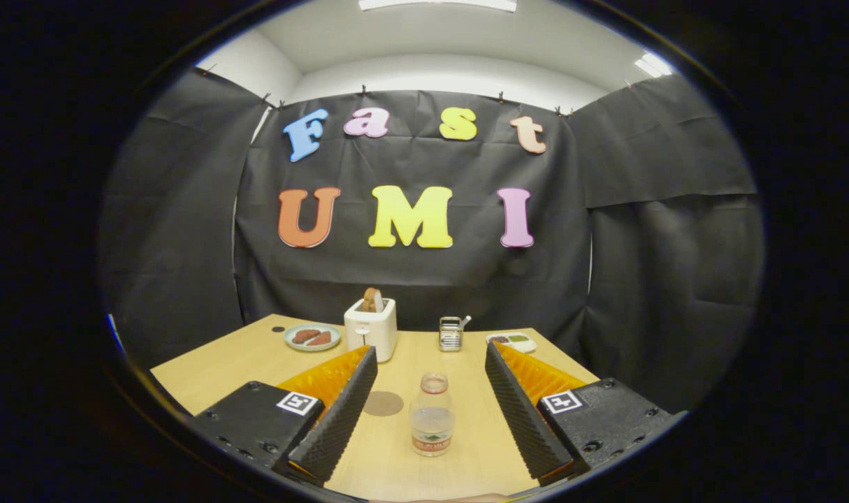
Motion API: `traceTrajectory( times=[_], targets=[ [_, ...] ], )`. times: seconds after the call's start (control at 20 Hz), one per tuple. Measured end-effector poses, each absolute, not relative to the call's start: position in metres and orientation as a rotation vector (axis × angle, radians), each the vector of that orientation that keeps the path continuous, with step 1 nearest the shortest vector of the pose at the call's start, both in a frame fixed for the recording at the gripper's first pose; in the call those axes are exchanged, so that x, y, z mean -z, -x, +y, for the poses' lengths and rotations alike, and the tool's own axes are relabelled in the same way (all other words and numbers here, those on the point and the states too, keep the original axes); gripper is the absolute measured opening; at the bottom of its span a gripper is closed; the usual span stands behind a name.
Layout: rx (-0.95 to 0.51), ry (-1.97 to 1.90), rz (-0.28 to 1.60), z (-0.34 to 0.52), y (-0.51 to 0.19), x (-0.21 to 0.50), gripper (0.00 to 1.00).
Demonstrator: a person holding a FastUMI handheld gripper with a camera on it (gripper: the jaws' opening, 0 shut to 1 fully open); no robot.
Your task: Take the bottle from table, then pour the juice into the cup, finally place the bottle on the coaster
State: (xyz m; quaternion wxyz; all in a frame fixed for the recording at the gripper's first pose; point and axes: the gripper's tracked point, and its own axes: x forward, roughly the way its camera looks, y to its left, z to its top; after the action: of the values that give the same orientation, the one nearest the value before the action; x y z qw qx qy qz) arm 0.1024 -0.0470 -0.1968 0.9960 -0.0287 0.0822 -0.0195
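Standing upright on the worktop (pixel 221 367), the bottle (pixel 432 415) sat between the fingers of the released tongs (pixel 431 360), untouched; coaster (pixel 383 403) just beside bottle.

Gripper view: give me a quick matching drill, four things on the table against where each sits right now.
Things:
1. bottle
2. coaster
3. toaster
4. plate

Places:
A. far side of the table, beside the plate, a slice sticking out of its top
B. upright between the open fingers of the gripper, touched by neither
C. flat on the table beside the bottle, nothing on it
D. far side of the table, beside the toaster, holding reddish food

Pairs: 1-B, 2-C, 3-A, 4-D
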Motion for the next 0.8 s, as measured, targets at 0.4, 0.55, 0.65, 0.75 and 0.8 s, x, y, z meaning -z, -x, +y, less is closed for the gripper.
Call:
traceTrajectory(
  times=[0.4, 0.55, 0.65, 0.75, 0.8],
  targets=[
    [0.046, 0.016, 0.237, -0.059, -0.118, 0.264, 1.0],
    [0.048, 0.01, 0.253, -0.062, -0.125, 0.284, 1.0],
    [0.049, 0.012, 0.264, -0.064, -0.127, 0.297, 1.0],
    [0.037, 0.0, 0.263, -0.063, -0.13, 0.307, 1.0],
    [0.03, -0.003, 0.26, -0.061, -0.132, 0.311, 1.0]
  ],
)
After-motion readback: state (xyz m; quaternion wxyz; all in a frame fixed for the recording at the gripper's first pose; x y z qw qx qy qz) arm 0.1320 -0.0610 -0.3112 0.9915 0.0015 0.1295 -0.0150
